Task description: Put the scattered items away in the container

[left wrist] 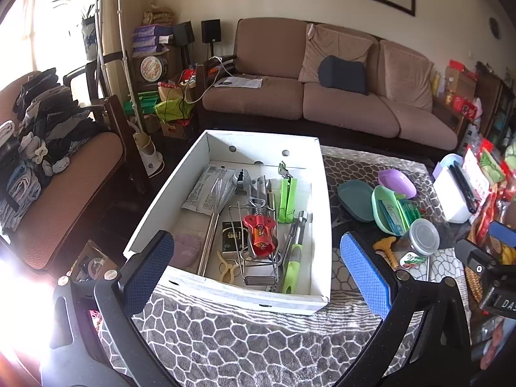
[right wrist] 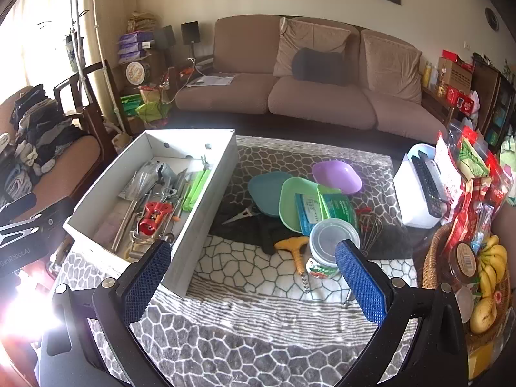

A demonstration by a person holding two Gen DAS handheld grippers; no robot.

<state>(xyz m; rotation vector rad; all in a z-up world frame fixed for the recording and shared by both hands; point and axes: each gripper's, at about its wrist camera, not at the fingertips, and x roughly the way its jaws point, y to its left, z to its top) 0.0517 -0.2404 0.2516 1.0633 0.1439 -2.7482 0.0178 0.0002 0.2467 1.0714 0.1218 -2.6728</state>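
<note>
Here, left gripper (left wrist: pixel 254 264) tilted down over white box (left wrist: pixel 180 174), jaws wide, empty; right gripper (right wrist: pixel 253 277) likewise above jar (right wrist: pixel 329 242)

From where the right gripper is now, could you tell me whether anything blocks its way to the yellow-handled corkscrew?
Nothing visible does: the open right gripper faces bare patterned cloth up to the yellow-handled corkscrew; the clear-lidded jar stands beside it.

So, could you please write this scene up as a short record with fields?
container: white cardboard box, already holding a red winged corkscrew and green-handled tools
still outside: yellow-handled corkscrew, clear-lidded plastic jar, wire whisk, green plastic dish
left tongs: open, empty
right tongs: open, empty
surface: grey patterned cloth
</note>
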